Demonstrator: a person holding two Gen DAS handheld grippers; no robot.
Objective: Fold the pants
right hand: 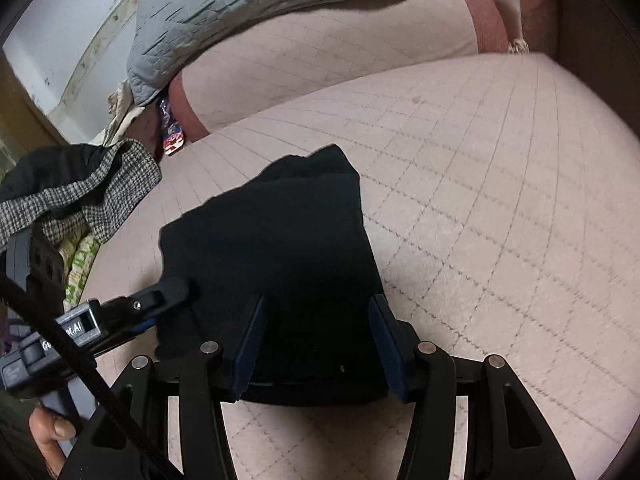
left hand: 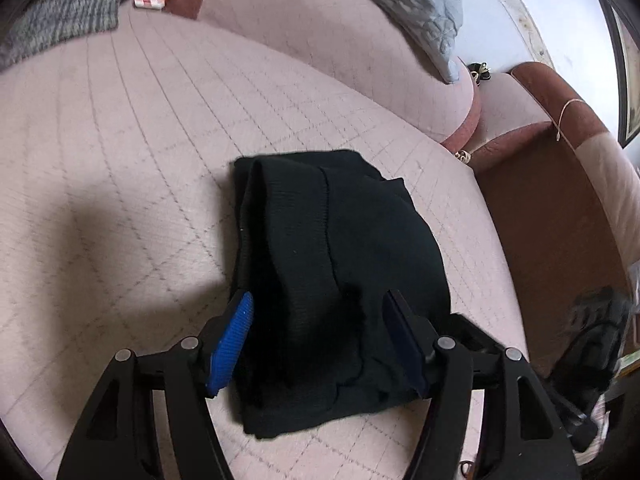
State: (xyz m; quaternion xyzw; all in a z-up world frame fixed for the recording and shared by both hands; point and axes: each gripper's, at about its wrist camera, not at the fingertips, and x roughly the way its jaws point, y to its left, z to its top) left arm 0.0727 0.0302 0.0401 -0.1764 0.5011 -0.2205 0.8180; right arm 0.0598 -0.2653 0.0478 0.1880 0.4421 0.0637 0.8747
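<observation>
Left wrist view sits low over the pink quilted sofa seat [left hand: 140, 152], tilted steeply down past its own fingers, close on the folded black pants [left hand: 340, 248], backrest ahead, brown armrest [left hand: 552, 216] off to the right. Right wrist view looks down just as steeply and close, from the other side. Both share the pants [right hand: 272, 248], the seat [right hand: 500, 200] and the grey quilted blanket [right hand: 240, 4].
</observation>
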